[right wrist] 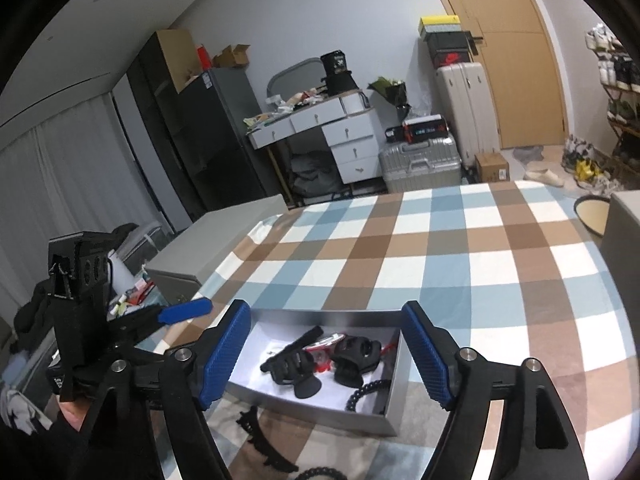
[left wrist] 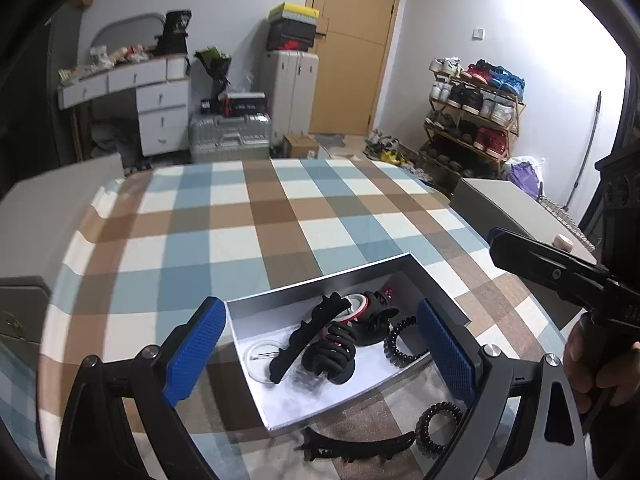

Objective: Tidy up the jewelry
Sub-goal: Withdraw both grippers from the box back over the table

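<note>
Shallow rect. box (left wrist: 320, 280), grey card walls, white floor, sat on checked blue/brown/white cloth (left wrist: 280, 208); landmark for all below. Inside box: long black toothed clip (left wrist: 310, 336), long axis diagonal, near-left to far-right; chunky black claw clips (left wrist: 332, 360); clear thin ring (left wrist: 260, 360); black spiral coil tie (left wrist: 400, 340) at right wall. Just outside near wall: second long black toothed clip (left wrist: 356, 444) lying roughly parallel to that wall; another coil tie (left wrist: 438, 424) beside it. Left gripper (left wrist: 320, 352) fingers wide apart, empty, over box; right gripper (right wrist: 324, 360) likewise apart, nothing between ribbed blue pads (right wrist: 224, 356).
</note>
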